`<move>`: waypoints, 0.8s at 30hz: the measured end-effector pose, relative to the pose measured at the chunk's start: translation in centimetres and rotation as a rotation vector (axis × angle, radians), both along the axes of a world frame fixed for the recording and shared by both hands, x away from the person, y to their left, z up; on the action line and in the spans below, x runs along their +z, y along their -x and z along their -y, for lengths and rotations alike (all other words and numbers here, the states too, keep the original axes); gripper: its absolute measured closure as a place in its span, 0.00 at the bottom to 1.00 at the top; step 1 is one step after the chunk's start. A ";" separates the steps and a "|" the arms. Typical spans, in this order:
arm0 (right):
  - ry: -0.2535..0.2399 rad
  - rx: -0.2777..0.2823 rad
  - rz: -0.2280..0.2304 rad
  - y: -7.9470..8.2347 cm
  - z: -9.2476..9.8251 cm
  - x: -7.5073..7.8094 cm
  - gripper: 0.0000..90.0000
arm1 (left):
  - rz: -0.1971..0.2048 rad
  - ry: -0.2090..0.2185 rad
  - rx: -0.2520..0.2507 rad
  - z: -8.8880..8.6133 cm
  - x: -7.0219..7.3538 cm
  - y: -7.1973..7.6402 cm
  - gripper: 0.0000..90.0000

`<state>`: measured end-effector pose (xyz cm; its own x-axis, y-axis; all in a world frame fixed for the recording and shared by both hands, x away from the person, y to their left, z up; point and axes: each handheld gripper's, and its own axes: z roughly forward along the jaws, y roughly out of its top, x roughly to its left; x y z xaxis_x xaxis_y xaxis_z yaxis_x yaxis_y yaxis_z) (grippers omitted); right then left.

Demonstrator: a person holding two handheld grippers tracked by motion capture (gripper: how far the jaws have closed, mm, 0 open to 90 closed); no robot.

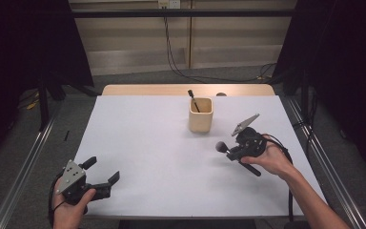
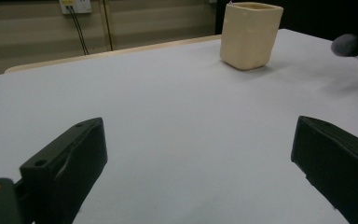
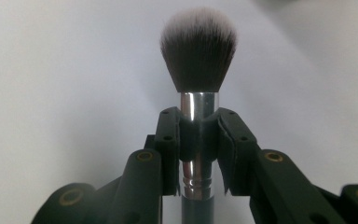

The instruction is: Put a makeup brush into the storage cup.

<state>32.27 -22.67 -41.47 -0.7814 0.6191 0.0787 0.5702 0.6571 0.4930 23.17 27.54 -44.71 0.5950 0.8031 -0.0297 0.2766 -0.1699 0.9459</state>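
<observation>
Right gripper view: a makeup brush (image 3: 198, 51) is seen pinched at its silver ferrule between the two black jaws of the right gripper (image 3: 198, 135), the dark, white-tipped bristle head pointing away from the camera and the handle running down between the jaws. In the high view the same brush (image 1: 221, 146) is held clear of the white table (image 1: 138, 138), bristles toward the middle of the table and the dark handle end protruding below the hand, with the gripper (image 1: 233, 150) just in front of and to the right of the cream cup (image 1: 200, 115). A thin dark tool (image 1: 193, 100) is already leaned inside that cup. The step in hand is judged to be the carrying of the brush to the cup for dropping in. For this to be done well, the brush should be turned upright with its handle downward, brought over the cup's open mouth rather than against its rim, and lowered beside the tool already inside before the jaws are released; a light cup of this kind could be tipped if its wall were struck. The left gripper (image 1: 103, 175) is held low near the table's front left corner, well apart from the cup, its jaws spread wide with nothing between them.
</observation>
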 end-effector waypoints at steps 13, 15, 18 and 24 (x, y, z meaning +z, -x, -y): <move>-0.159 -0.067 0.121 0.5 0.9 0.5 0.80 | 0.000 0.005 0.002 0.0 0.0 0.0 0.04; -0.181 -0.086 0.141 0.6 1.0 0.6 0.80 | 0.001 0.008 0.000 0.0 0.0 0.0 0.04; -0.224 -0.102 0.169 0.7 1.3 0.5 0.80 | 0.002 0.009 0.001 0.0 0.0 0.0 0.04; -0.316 -0.142 0.201 0.8 2.0 0.3 0.80 | 0.002 0.014 0.003 0.2 0.0 -0.1 0.04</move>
